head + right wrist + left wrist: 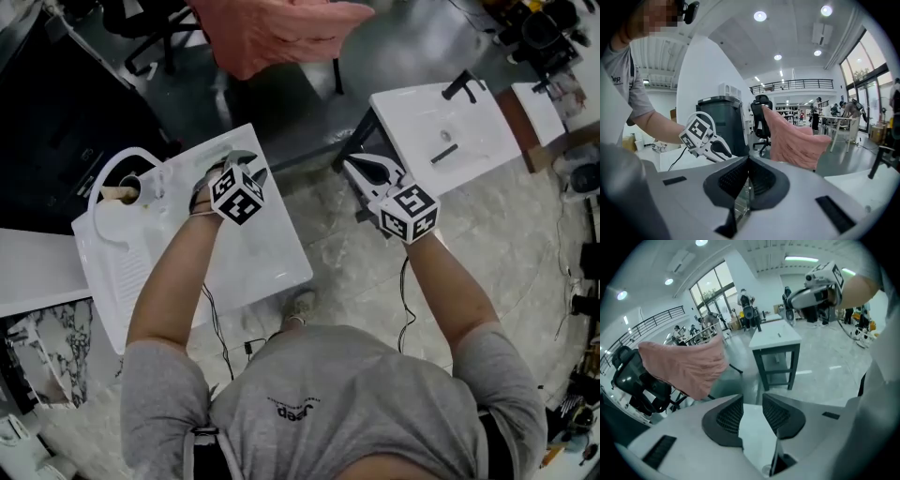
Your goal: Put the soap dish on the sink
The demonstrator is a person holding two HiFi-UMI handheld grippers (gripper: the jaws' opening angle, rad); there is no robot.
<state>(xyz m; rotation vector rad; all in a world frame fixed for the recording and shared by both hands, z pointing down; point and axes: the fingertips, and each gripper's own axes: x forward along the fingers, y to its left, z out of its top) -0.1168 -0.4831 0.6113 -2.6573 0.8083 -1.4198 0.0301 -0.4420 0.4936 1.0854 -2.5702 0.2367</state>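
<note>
The white sink (272, 262) lies at the left, with a white arched faucet (120, 159) at its far left corner. Beside the faucet sits a small round holder with a brown piece (128, 191); I cannot tell whether this is the soap dish. My left gripper (246, 165) hovers over the sink's far edge. Its jaws stand apart (752, 416), with only white sink surface showing between them. My right gripper (349, 161) hangs over the floor between the two sinks. Its pads meet at the tips (748, 171) and hold nothing.
A second white sink (469, 141) with a black faucet (461, 86) stands on a dark frame at the upper right. A pink cloth (272, 33) hangs over an office chair beyond both sinks. Cables trail on the floor by my feet.
</note>
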